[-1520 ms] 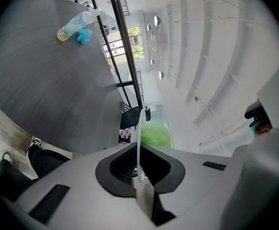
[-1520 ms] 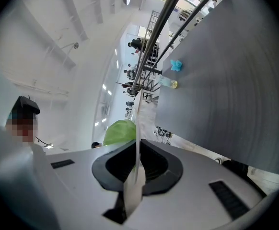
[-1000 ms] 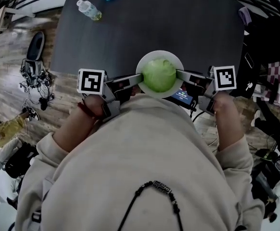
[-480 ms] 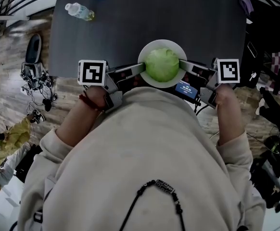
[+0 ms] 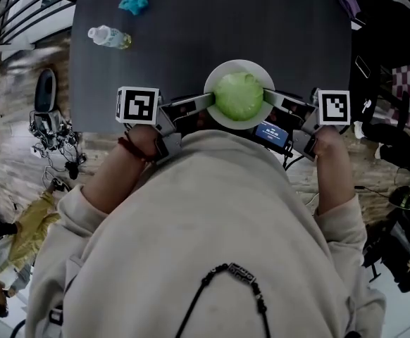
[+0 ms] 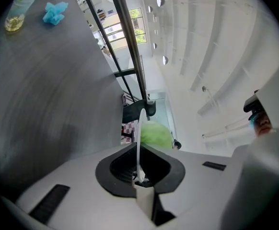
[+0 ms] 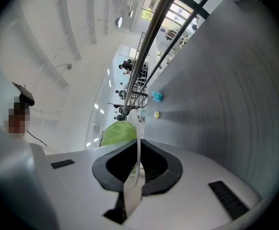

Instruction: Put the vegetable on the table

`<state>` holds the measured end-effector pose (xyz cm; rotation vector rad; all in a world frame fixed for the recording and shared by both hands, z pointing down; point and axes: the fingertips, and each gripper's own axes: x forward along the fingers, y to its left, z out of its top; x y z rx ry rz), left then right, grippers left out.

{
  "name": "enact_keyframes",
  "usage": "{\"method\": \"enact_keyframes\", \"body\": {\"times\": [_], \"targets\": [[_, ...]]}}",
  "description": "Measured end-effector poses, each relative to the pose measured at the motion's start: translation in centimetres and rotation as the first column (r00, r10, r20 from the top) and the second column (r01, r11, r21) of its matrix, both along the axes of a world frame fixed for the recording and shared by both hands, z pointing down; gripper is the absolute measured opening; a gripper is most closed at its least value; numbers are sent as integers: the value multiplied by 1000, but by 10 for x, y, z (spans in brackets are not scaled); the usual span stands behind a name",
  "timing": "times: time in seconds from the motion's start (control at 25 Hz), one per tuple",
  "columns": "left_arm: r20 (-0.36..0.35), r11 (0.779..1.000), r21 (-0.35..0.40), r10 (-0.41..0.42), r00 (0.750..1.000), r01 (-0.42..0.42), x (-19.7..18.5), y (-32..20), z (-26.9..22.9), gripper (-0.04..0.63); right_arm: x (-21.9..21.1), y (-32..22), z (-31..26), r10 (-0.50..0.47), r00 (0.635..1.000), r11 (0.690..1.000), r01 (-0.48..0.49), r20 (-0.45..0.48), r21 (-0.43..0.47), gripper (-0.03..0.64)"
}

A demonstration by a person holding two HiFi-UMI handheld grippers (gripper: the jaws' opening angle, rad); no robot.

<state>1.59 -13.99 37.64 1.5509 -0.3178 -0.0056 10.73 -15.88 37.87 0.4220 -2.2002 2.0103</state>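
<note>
Left hand-held gripper [image 5: 206, 103]: we are keeping its jaws clamped on the left rim of the white plate [image 5: 220, 82]. In the left gripper view the thin rim is running edge-on between the two dark pads.
Right hand-held gripper [image 5: 267, 97]: we are pinching the plate's right rim the same way. In the right gripper view the rim is standing edge-on in the narrow gap between the pads.
Plate: we are carrying it level between the two hand-held grippers, close in front of our chest. In the head view it is overlapping the near edge of the desk [image 5: 191, 34]. We cannot tell whether it is touching the desk top.
Vegetable [image 5: 238, 97]: a round, pale green leafy head is sitting in the middle of the plate, between the two sets of jaws. It is filling most of the plate.
Marker cubes: the left cube [image 5: 137, 105] and the right cube [image 5: 334, 108] are facing up at us, one on either side of the plate.
Left hand [image 5: 138, 143]: we are wearing a red band at the wrist.
Bottle [image 5: 108, 37]: a clear bottle is lying on its side at the far left of the dark desk, well apart from the plate.
Blue thing [image 5: 132, 2]: a crumpled light blue thing is lying near the bottle, farther from us.
Purple thing [image 5: 349, 0]: it is resting at the desk's far right corner.
</note>
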Motion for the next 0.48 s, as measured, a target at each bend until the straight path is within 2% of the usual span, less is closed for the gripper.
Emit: {"method": "enact_keyframes", "body": {"times": [0.2,0.48], "targets": [[34,1000,13,26,999,-26,-5,-4,11,17,-2,-2,8,14,1000,1000,-14,-3,-19,32],[-7,1000,-18,0,1000,0,-12,-8,11,17,-13,-7,12,-2,1000,1000,2,0,-19,32]]}}
